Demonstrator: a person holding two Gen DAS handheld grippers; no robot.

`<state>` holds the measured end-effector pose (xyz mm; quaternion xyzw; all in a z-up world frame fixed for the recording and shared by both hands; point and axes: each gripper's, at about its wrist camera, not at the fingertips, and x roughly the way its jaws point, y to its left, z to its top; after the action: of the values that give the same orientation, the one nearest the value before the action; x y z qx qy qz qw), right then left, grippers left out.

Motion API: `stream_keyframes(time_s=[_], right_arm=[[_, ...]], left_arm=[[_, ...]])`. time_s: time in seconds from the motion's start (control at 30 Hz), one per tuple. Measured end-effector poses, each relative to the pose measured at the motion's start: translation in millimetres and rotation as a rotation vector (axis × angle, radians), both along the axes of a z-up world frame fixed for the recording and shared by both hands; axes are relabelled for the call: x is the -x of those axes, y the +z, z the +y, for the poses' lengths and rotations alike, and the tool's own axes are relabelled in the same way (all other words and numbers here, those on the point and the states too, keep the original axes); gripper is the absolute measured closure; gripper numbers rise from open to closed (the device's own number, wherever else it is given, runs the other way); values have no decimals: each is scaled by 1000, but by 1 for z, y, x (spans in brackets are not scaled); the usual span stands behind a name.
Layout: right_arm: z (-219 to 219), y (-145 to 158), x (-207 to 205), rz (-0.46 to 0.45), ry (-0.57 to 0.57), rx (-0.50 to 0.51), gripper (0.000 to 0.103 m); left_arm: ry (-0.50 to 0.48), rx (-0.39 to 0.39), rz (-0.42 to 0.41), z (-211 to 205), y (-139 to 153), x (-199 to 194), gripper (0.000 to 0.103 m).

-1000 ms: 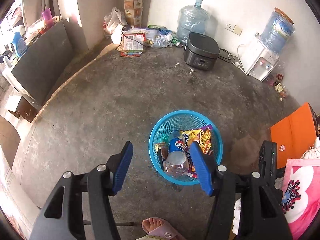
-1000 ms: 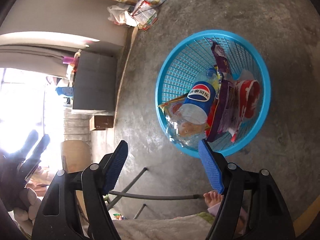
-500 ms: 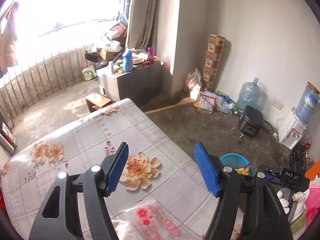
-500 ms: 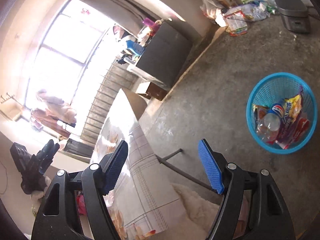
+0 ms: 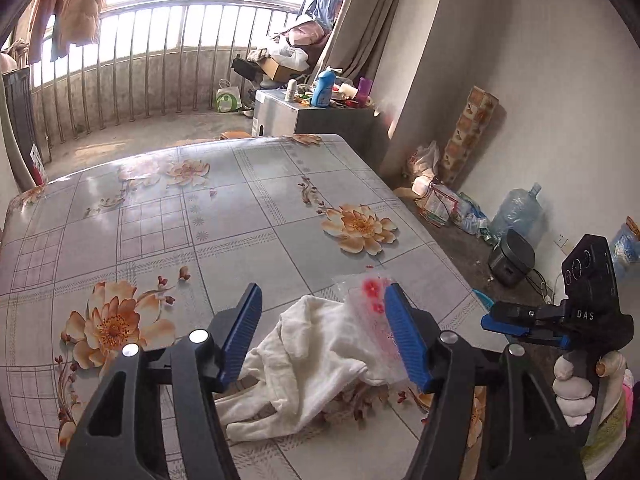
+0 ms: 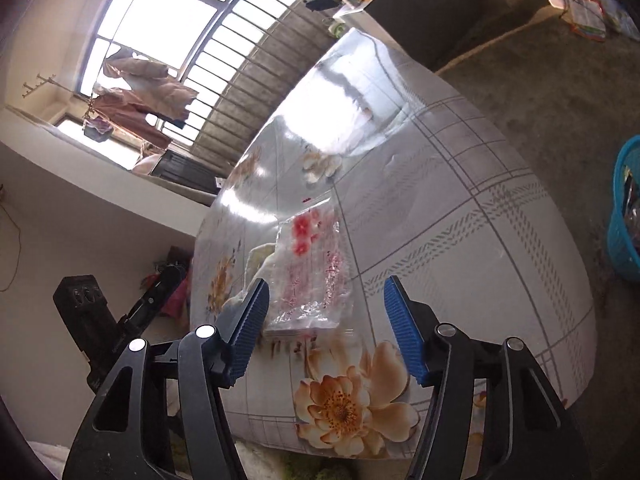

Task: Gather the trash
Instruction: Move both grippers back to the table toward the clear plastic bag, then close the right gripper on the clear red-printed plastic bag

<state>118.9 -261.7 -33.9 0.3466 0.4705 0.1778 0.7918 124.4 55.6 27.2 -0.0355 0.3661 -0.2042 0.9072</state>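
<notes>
The clear plastic bag [image 6: 310, 276] with red flowers is lying flat on the desk [image 6: 460, 216], just ahead of the right hand-held gripper [image 6: 324, 326], long axis running away from it. Its empty jaws are narrowing. The left hand-held gripper [image 5: 322, 338], half-wide and closing on nothing, is hanging over the white cloth [image 5: 304, 364] beside the bag.

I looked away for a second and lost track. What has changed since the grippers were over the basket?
Both grippers swung from the blue basket up to the table. They now face the clear plastic bag and white cloth. Both remain empty; the right gripper is closing, the left gripper too.
</notes>
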Motion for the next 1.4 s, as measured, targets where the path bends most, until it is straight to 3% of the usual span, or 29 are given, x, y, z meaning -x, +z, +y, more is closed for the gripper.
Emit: stream_keyframes(time_s=[0.13, 0.2, 0.33, 0.53, 0.8, 1.0, 1.23, 1.4], right_arm=[[9, -2, -5, 58, 11, 26, 50], [13, 0, 2, 81, 20, 37, 51], [19, -5, 2, 129, 40, 46, 52], [22, -13, -4, 186, 64, -8, 58], [29, -7, -3, 212, 76, 8, 60], [5, -15, 16, 276, 36, -92, 61], [10, -36, 6, 315, 7, -240, 77], [6, -46, 2, 323, -51, -330, 80]], left_arm=[[-63, -95, -6, -28, -25, -4, 41], [-94, -107, 11, -36, -37, -8, 41], [-93, -170, 45, -44, -63, -14, 41], [-94, -156, 83, -38, -78, -20, 42], [-104, -131, 88, -35, -79, -20, 43], [-106, -102, 96, -31, -78, -18, 44], [-119, -119, 93, -31, -77, -17, 44], [-127, -118, 94, -32, -76, -17, 44]])
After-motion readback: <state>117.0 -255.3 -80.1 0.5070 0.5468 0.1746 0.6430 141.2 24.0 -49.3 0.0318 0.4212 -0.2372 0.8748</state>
